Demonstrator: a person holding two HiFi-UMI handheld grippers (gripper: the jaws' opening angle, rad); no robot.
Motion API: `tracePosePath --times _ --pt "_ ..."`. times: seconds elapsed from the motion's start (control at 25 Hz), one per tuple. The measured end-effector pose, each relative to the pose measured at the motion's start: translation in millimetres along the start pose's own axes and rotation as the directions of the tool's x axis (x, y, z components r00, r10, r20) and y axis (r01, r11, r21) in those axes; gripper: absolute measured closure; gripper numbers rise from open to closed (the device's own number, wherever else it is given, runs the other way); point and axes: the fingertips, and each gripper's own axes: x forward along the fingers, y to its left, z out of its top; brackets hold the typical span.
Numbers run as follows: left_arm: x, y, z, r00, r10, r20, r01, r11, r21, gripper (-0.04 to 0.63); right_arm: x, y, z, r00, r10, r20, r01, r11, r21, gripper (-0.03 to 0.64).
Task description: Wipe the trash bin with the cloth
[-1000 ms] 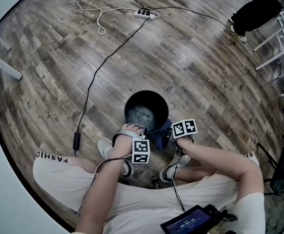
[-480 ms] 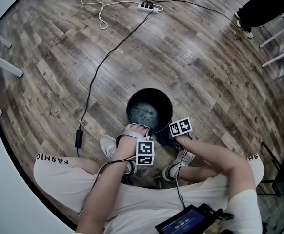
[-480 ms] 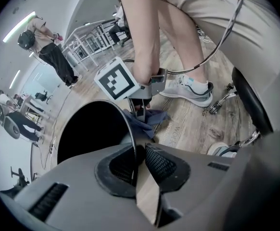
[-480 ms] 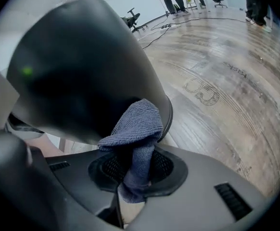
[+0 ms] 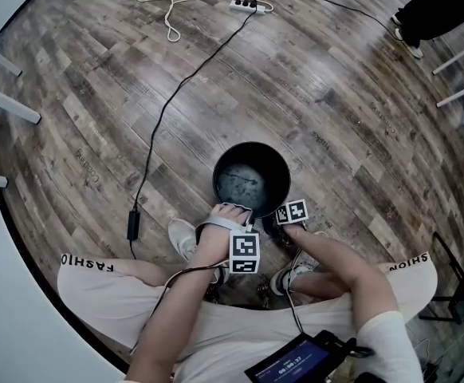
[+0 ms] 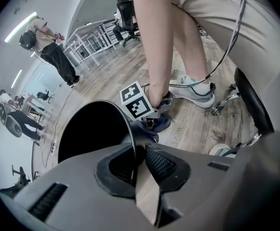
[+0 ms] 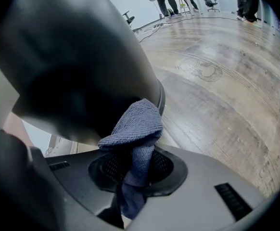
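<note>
The pale shorts (image 5: 96,282) read "FASHIO" along the left leg's hem and "SHION" along the right leg's.

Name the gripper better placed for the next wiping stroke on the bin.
Right. The right gripper is shut on the cloth, beside the trash bin's outer wall. The left gripper is clamped on its rim, likely steadying it, and has no cloth.

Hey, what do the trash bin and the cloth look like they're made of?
The trash bin: dark, smooth, faintly glossy, thin-rimmed; likely painted metal or hard plastic. The cloth: blue-grey, fine looped pile; probably microfibre or terry.
</note>
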Motion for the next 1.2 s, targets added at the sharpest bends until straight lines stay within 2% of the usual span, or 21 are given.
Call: tracePosePath --times 0.16,0.32,0.48,0.64,0.76,0.88,1.04,1.2 --pt "0 3 2 1.0 0.026 -0.007 -0.026 1.0 -0.013 0.526 -11 3 -2 0.998 -0.054 -0.031 0.056 0.995 0.081 0.532" --pt "-1 -2 0 1.0 0.02 -0.002 -0.02 1.0 -0.011 0.522 -44 38 -7 0.997 -0.008 -0.071 0.012 0.998 0.058 0.532" --pt "-6 -5 3 1.0 0.0 0.028 0.0 1.0 -0.015 0.438 -80 51 -3 0.998 0.002 -0.065 0.003 0.997 0.077 0.533" --pt "-12 6 -12 0.999 0.036 -0.018 -0.036 0.999 -0.014 0.425 -115 71 14 0.999 0.028 -0.019 -0.026 0.995 0.096 0.532" --pt "-10 10 -33 0.997 0.042 -0.059 -0.043 0.999 -0.023 0.423 -139 91 25 0.999 0.044 0.008 -0.045 0.994 0.104 0.532" --pt "-5 7 -43 0.998 0.037 -0.051 -0.039 0.998 -0.043 0.425 -161 109 30 0.999 0.046 0.019 -0.048 0.993 0.112 0.532" --pt "-3 5 -43 0.997 0.041 -0.072 -0.041 0.999 0.002 0.443 -177 127 37 0.997 0.067 0.033 -0.07 0.99 0.121 0.534" --pt "-3 0 -38 0.996 0.029 -0.079 -0.026 0.999 0.04 0.472 -169 127 44 0.997 0.068 0.046 -0.073 0.989 0.125 0.532"
